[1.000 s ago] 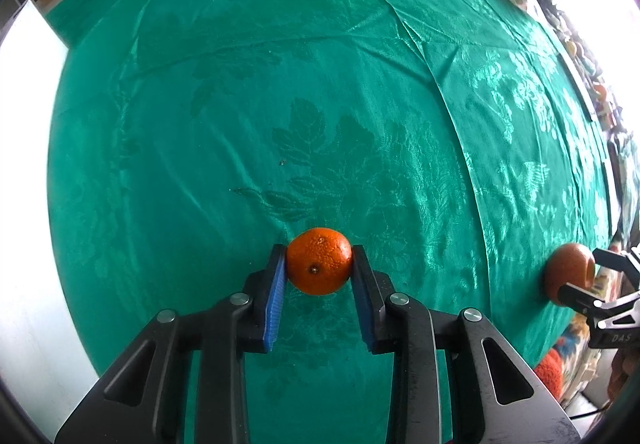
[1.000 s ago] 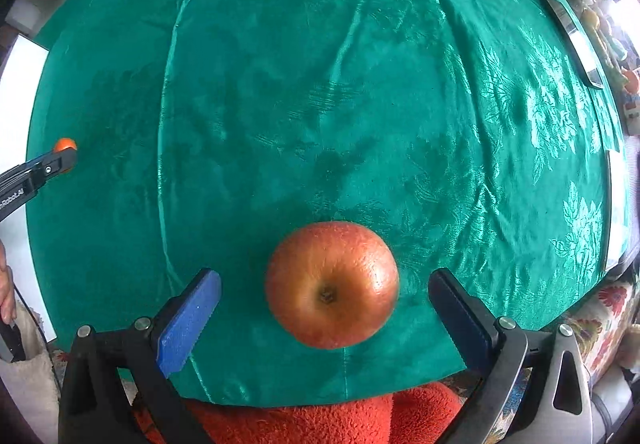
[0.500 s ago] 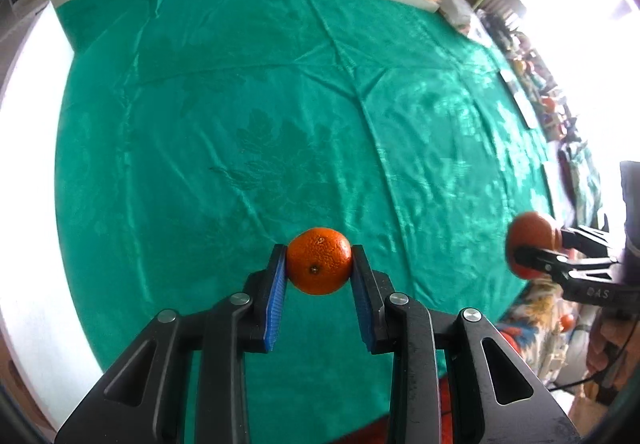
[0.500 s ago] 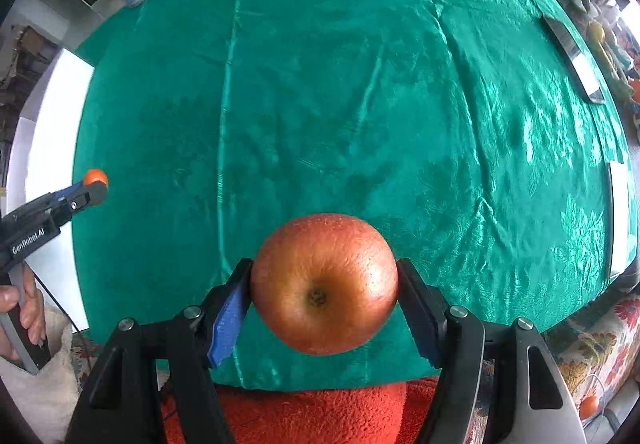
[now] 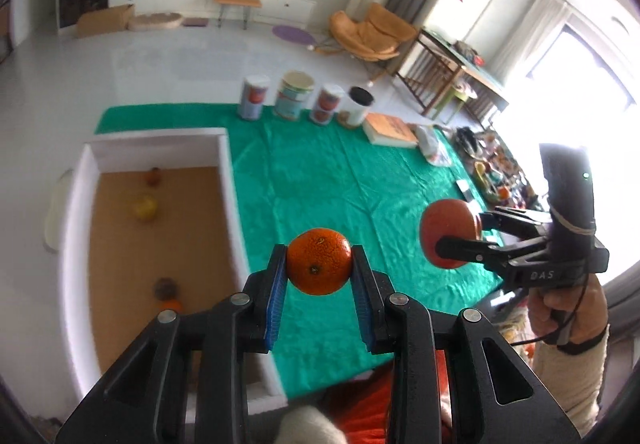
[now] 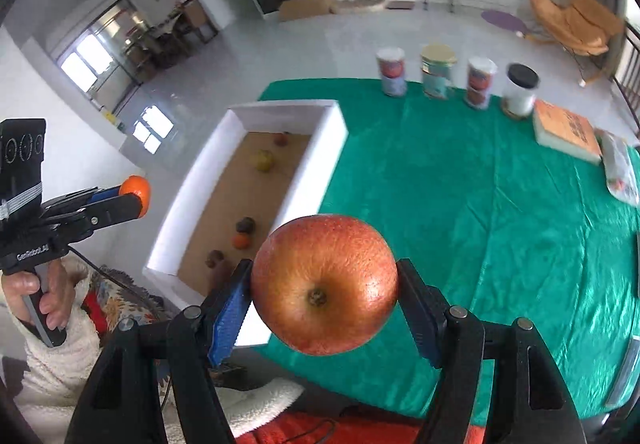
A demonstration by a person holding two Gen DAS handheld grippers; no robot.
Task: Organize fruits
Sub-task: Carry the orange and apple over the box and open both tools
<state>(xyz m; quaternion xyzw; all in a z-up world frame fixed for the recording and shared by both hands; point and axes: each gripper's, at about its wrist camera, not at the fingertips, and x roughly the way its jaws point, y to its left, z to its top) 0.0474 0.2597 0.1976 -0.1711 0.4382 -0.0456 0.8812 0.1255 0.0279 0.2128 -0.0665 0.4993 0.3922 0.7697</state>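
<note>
My left gripper (image 5: 319,276) is shut on a small orange (image 5: 319,260) and holds it in the air above the near edge of the green table. My right gripper (image 6: 325,294) is shut on a red apple (image 6: 324,284), also lifted above the table; the apple shows to the right in the left wrist view (image 5: 448,238). A white box (image 5: 230,179) with a brown floor stands at the table's left end and holds several fruits, among them a yellow one (image 5: 145,207). The box also shows in the right wrist view (image 6: 316,151).
Several cans (image 6: 438,72) and a white jar (image 6: 520,89) line the far edge of the green tablecloth (image 6: 480,203). A book (image 6: 566,131) and a plastic bag (image 6: 620,167) lie at the far right. A living room lies beyond.
Both grippers have risen and tilted up from the cloth, bringing the box and room into view. The right gripper, open around the apple a second ago, has shut on it.
</note>
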